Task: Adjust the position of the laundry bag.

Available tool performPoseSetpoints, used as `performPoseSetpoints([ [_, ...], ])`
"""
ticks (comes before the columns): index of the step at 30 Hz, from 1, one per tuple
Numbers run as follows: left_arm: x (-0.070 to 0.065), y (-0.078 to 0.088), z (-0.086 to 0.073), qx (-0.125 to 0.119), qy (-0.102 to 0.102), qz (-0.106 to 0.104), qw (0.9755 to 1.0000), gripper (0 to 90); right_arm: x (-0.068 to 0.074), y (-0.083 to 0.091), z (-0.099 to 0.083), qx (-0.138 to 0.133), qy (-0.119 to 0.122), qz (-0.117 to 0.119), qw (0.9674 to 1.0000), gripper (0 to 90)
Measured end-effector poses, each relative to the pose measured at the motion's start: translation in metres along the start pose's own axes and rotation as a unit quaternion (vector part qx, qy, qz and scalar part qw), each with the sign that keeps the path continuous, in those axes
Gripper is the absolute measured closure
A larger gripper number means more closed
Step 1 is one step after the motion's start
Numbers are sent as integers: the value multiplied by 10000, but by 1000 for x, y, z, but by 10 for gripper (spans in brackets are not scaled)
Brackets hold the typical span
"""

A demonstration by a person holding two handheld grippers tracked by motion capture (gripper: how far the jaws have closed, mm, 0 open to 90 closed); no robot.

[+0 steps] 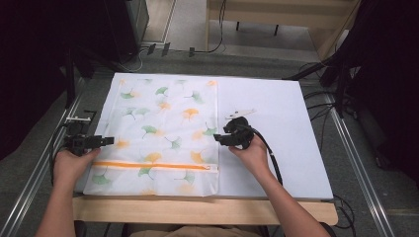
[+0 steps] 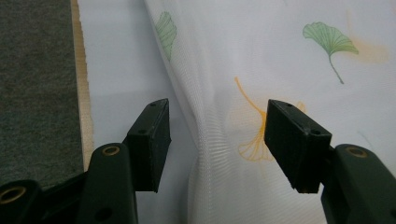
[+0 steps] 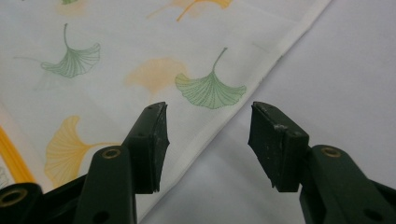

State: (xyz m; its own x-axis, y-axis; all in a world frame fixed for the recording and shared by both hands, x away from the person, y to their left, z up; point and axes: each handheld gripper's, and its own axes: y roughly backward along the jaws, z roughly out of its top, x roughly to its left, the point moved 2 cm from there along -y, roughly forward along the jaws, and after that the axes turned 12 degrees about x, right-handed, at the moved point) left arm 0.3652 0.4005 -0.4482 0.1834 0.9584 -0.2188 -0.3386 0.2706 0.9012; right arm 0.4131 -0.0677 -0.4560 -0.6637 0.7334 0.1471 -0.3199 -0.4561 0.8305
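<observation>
— Forearms come in over the near edge of the tabletop (image 1: 296, 113). What lies between them?

— One mesh bag (image 1: 163, 133), white with green and orange leaf prints, flat on the left half of the tabletop, reaching from near the far edge almost to the near edge. Its orange zipper (image 1: 153, 165) runs across it close to the near edge.

— And the left gripper (image 1: 106, 141)?

— It sits at the bag's left edge, jaws wide apart – a raised fold of mesh stands between them, but the pads don't press on it.

— The right gripper (image 1: 220, 138)?

— At the bag's right edge, jaws parted, the hem (image 3: 261, 65) running between them, nothing pinched.
</observation>
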Motion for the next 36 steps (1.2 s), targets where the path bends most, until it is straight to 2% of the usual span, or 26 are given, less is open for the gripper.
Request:
performPoseSetpoints([
  [3,-1,-4,0,69,-48,15,10000,425,-2,-10,2,84,-76,-18,9999,479],
  [8,-1,-5,-1,49,-63,17,10000,432,-1,-20,3,184,-59,-119,9997,451],
  [11,1,-6,-2,54,-46,53,10000,439,-2,-29,1,381,-80,-183,9991,442],
  [13,1,-6,-2,7,-38,58,10000,450,-2,-30,1,395,-74,-204,9990,432],
  [15,1,-7,-2,-5,-22,137,9999,506,2,-33,2,357,78,-358,9987,437],
  [17,0,-7,-1,3,11,117,9999,539,4,-35,3,317,88,-340,9989,442],
  [20,-5,-9,0,59,-68,98,9999,615,10,-39,5,256,115,-546,9981,523],
  [24,-8,-11,1,117,-60,54,9999,703,12,-38,5,229,130,-493,9984,649],
  [25,-8,-11,1,117,-60,54,9999,721,12,-38,5,229,130,-493,9984,649],
  [26,-8,-11,1,128,-51,8,9999,721,12,-38,5,243,112,-486,9985,687],
  [27,-8,-11,1,141,-44,-16,9999,762,13,-37,5,269,119,-422,9987,781],
  [29,-8,-11,1,170,-27,-36,9998,800,14,-37,5,267,127,-427,9986,810],
  [30,-9,-10,1,199,-29,-19,9998,800,15,-38,5,271,150,-384,9988,861],
  [31,-9,-9,1,184,-6,17,9998,822,15,-38,6,280,143,-322,9990,883],
  [34,-9,-7,1,132,23,24,9999,846,15,-38,7,316,210,-336,9987,889],
  [36,-7,-5,1,106,73,-51,9999,854,13,-36,7,318,141,-282,9990,892],
])
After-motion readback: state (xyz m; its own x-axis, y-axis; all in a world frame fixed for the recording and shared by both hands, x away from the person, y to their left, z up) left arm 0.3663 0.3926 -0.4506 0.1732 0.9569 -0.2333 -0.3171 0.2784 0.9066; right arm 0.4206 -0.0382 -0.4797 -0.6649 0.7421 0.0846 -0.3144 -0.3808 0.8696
